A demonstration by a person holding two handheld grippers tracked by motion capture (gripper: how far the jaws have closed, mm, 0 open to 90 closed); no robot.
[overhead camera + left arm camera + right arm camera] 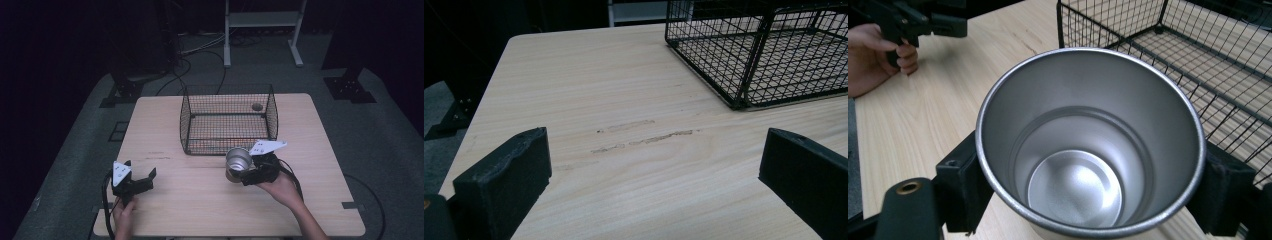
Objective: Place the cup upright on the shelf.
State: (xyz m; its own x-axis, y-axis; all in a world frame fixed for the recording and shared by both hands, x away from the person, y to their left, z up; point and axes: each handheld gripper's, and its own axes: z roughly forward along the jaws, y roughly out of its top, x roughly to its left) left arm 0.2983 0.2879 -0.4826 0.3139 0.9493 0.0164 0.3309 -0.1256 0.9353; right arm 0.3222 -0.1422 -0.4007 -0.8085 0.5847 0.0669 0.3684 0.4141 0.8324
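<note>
A shiny metal cup [238, 160] is clamped between the black jaws of my right gripper [239, 171], a little above the wooden table [200, 200] and just in front of the black wire basket [227, 120]. In the right gripper view the cup [1088, 150] is empty, with its mouth toward the camera and a pad [963, 185] pressed against each side. My left gripper [140, 169] rests near the table's front left, open, with bare wood between its jaws [654, 170]. It also sits in a hand at the top left of the right gripper view [923, 22].
The wire basket [774, 60] stands open-topped at the table's back centre, and a small round grey spot [257, 106] shows through its back right corner. Scuff marks [644, 137] cross the wood ahead of the left gripper. A white frame [262, 30] stands on the floor beyond.
</note>
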